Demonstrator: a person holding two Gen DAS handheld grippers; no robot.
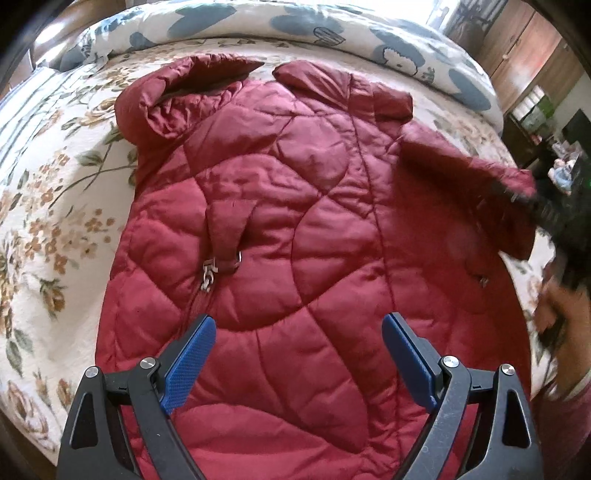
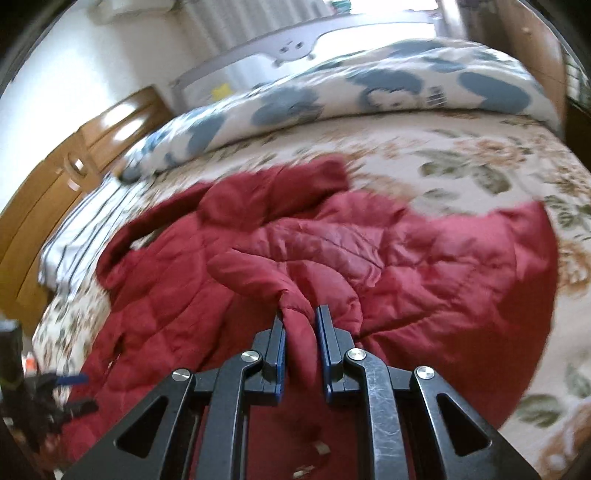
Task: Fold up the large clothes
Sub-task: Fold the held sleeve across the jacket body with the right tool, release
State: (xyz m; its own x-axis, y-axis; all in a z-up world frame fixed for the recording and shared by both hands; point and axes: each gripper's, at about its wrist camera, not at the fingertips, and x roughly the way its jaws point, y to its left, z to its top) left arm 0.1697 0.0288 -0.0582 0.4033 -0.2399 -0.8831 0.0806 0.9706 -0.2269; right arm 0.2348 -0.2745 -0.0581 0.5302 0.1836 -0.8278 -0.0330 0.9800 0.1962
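A dark red quilted jacket (image 1: 288, 206) lies spread on the floral bedspread (image 1: 44, 229), collar and hood toward the far pillows. My left gripper (image 1: 299, 332) is open and empty, hovering over the jacket's lower part. My right gripper (image 2: 301, 317) is shut on the jacket's sleeve (image 2: 295, 306) and holds it lifted over the jacket body (image 2: 424, 258). In the left wrist view the right gripper (image 1: 554, 214) shows blurred at the right edge with the raised sleeve (image 1: 480, 173). The left gripper (image 2: 55, 384) shows blurred at the lower left of the right wrist view.
A rolled white duvet with blue prints (image 1: 332, 26) lies across the head of the bed. Wooden cabinets (image 2: 55, 177) stand to the left, and a wardrobe (image 1: 524, 48) and cluttered shelves (image 1: 546, 122) to the right.
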